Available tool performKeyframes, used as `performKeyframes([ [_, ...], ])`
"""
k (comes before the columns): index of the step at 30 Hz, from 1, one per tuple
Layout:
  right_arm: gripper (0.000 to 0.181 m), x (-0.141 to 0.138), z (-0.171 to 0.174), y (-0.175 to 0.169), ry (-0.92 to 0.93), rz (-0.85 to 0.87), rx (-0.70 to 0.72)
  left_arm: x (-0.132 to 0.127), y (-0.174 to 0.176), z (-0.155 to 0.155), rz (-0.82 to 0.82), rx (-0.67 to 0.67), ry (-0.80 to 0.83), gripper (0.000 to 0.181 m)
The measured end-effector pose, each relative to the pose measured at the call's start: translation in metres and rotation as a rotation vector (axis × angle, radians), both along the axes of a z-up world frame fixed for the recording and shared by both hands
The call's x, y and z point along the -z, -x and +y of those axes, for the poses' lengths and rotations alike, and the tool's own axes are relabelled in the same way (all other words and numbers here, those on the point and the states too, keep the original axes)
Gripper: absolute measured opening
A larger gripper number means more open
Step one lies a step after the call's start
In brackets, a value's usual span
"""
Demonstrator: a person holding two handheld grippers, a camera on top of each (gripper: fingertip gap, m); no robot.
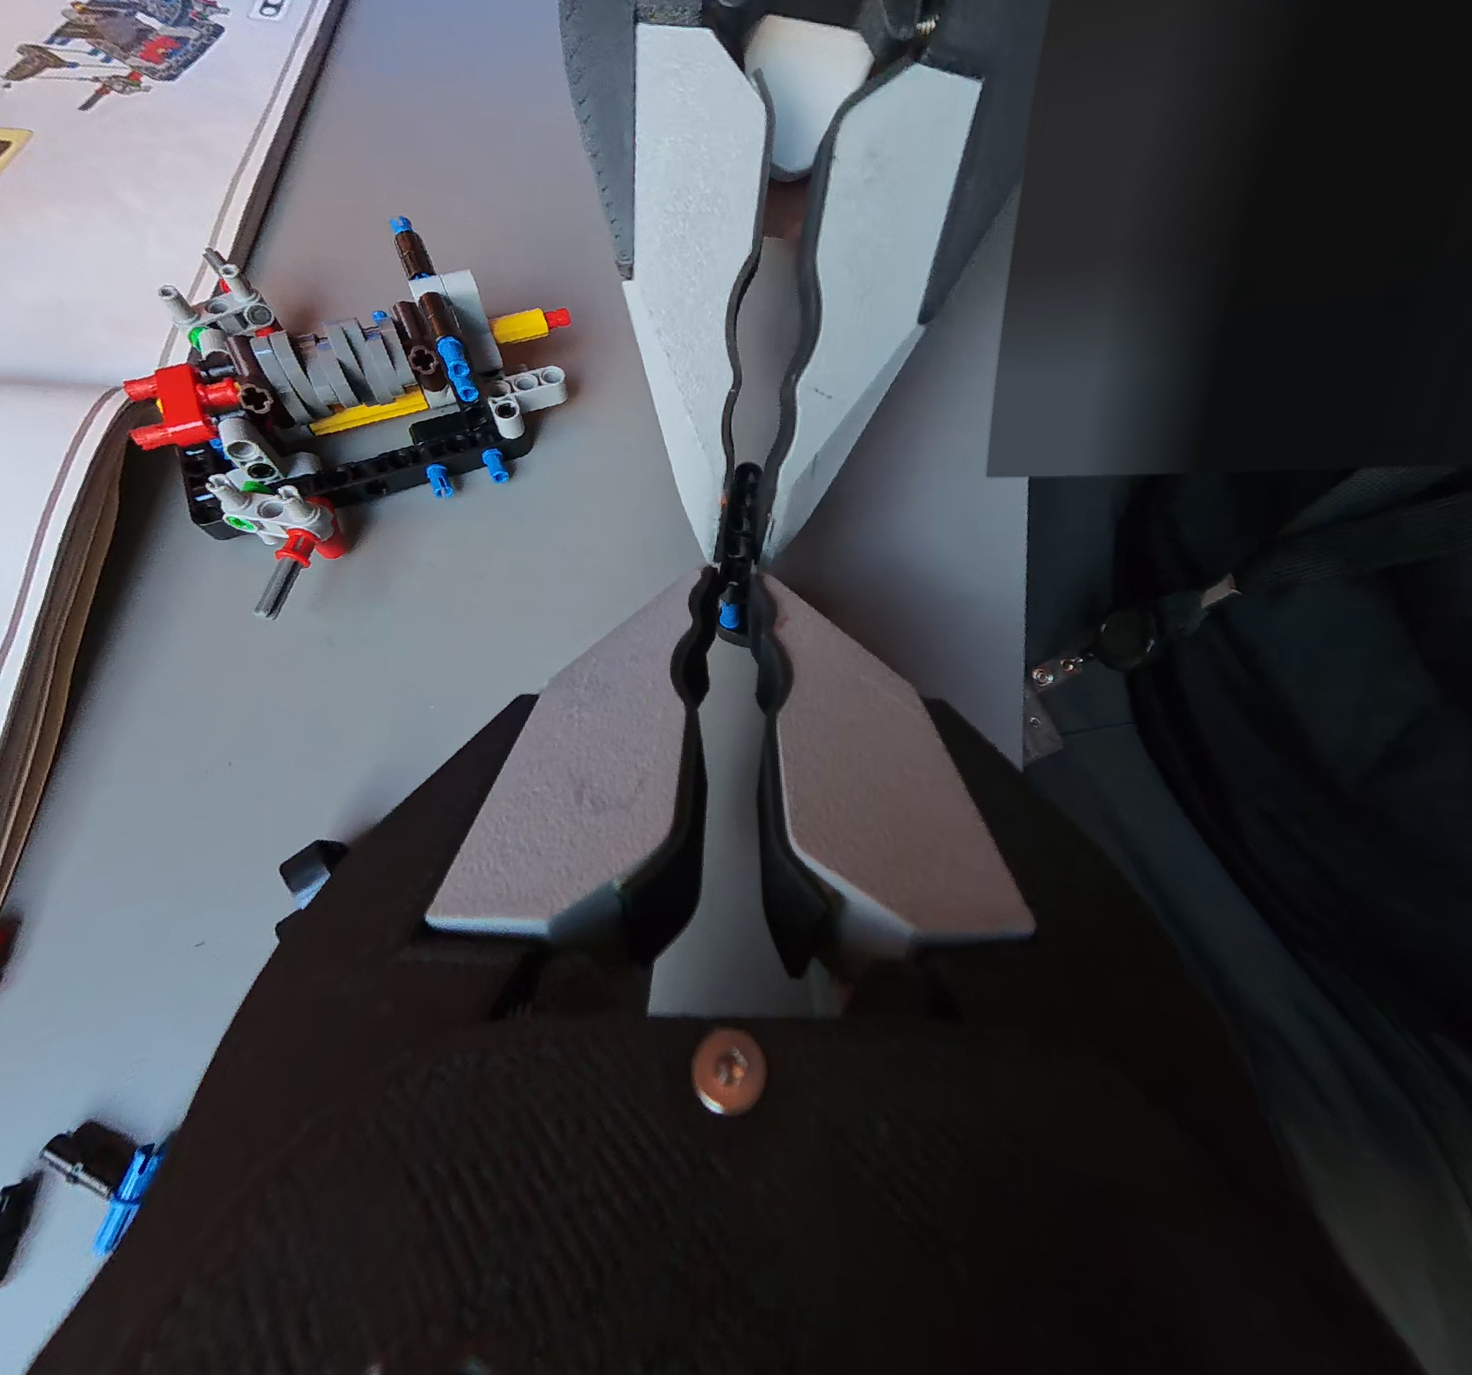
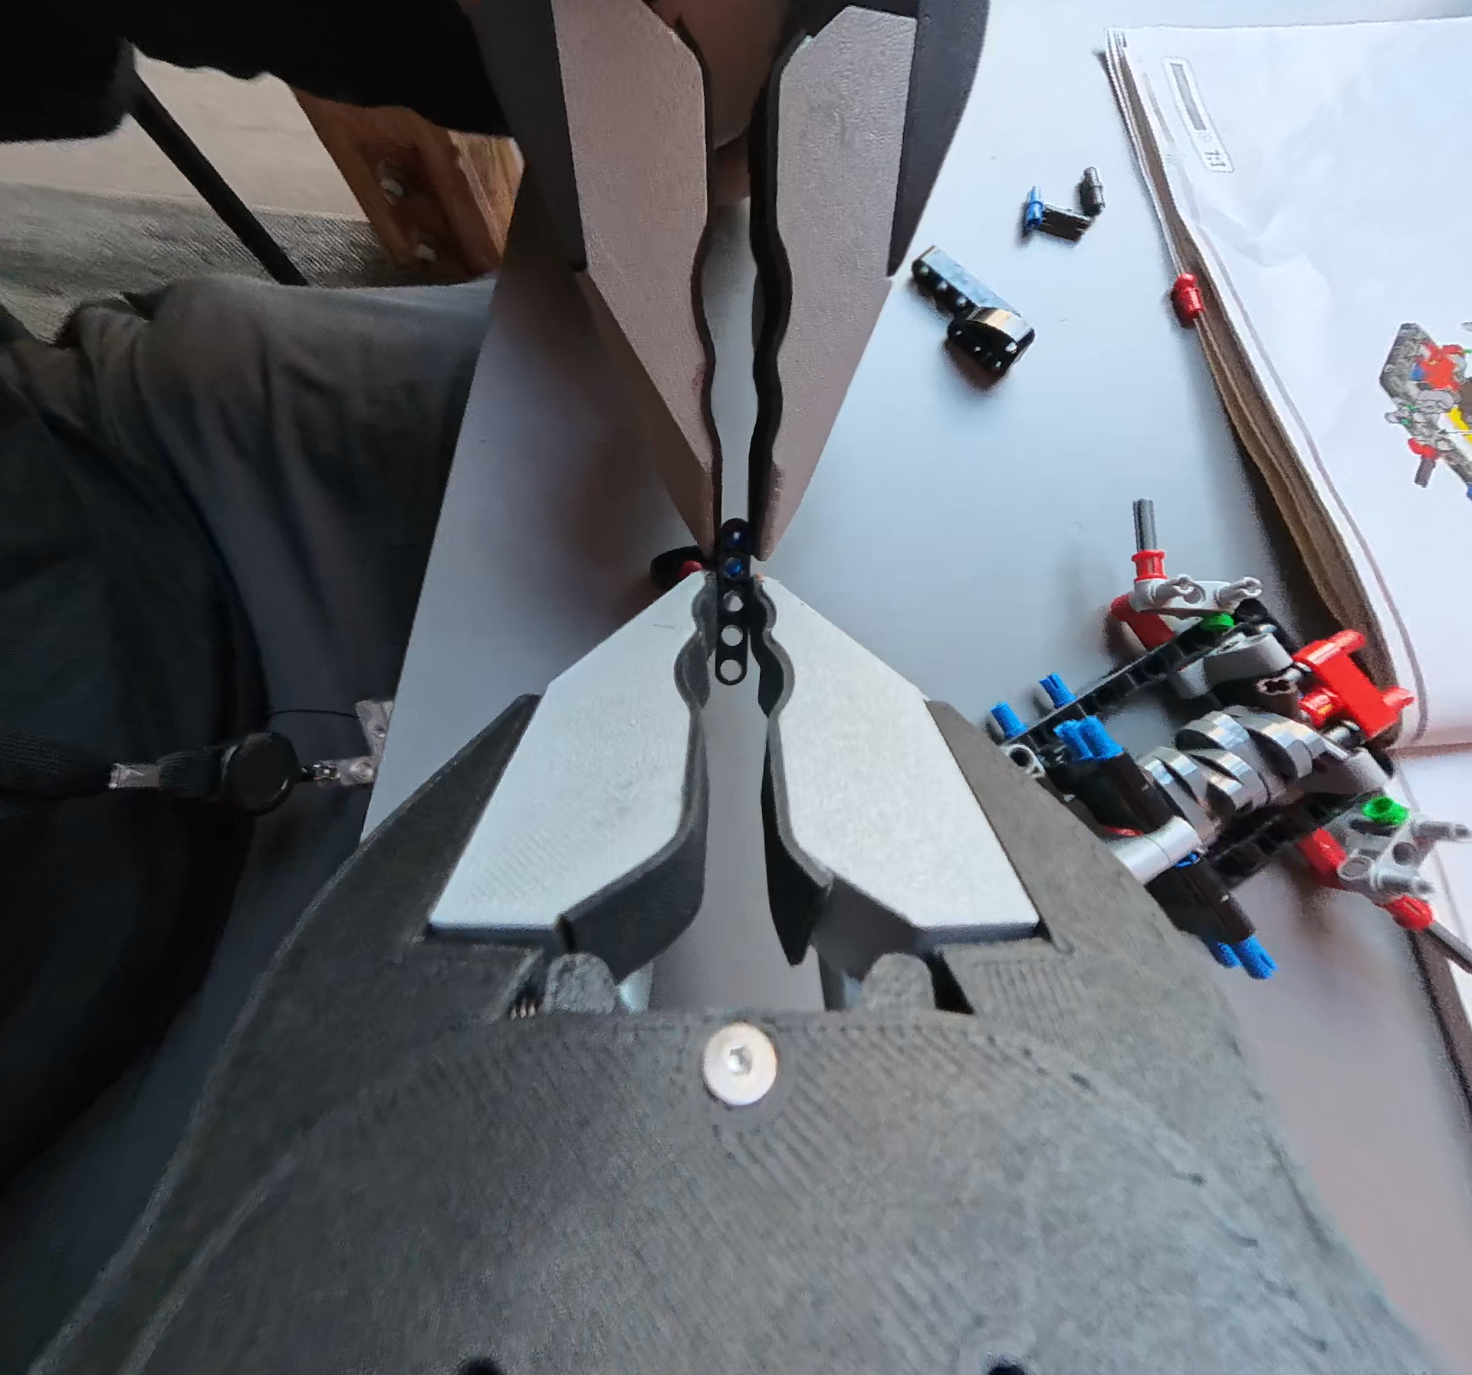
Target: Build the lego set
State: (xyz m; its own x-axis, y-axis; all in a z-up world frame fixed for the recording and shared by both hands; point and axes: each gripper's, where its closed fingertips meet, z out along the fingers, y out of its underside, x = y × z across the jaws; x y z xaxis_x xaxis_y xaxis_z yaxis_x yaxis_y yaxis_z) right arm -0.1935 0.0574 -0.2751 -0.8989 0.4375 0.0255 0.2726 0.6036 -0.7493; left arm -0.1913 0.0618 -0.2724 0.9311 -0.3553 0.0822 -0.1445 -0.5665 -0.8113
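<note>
Lego assembly [image 1: 342,397] of grey, black, red, yellow and blue parts lies on the grey worktop [image 1: 478,700], its red end touching the open instruction booklet [image 1: 143,142]. Above the worktop edge, the left gripper [image 1: 729,612] and right gripper [image 2: 737,620] meet tip to tip, the fingers of each pinching one end of a thin black beam [image 2: 731,636] carrying a blue pin [image 1: 729,612]. Loose pieces lie beside the booklet: a bent black beam [image 2: 976,317] and a small black connector [image 2: 1063,210].
</note>
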Motion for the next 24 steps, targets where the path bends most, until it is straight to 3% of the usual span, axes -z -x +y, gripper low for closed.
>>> performKeyframes([
  [13,0.005,-0.004,-0.004,-0.001,0.056,-0.008,-0.024,-0.001,-0.002,-0.002,-0.014,-0.007,0.000,0.005],
  [19,0.005,-0.005,-0.004,-0.001,0.049,-0.001,-0.023,0.006,-0.002,-0.003,0.009,-0.012,0.044,0.013],
  [24,0.005,-0.004,-0.004,-0.001,0.049,-0.009,-0.020,0.014,-0.002,-0.003,0.027,-0.013,0.089,0.003],
])
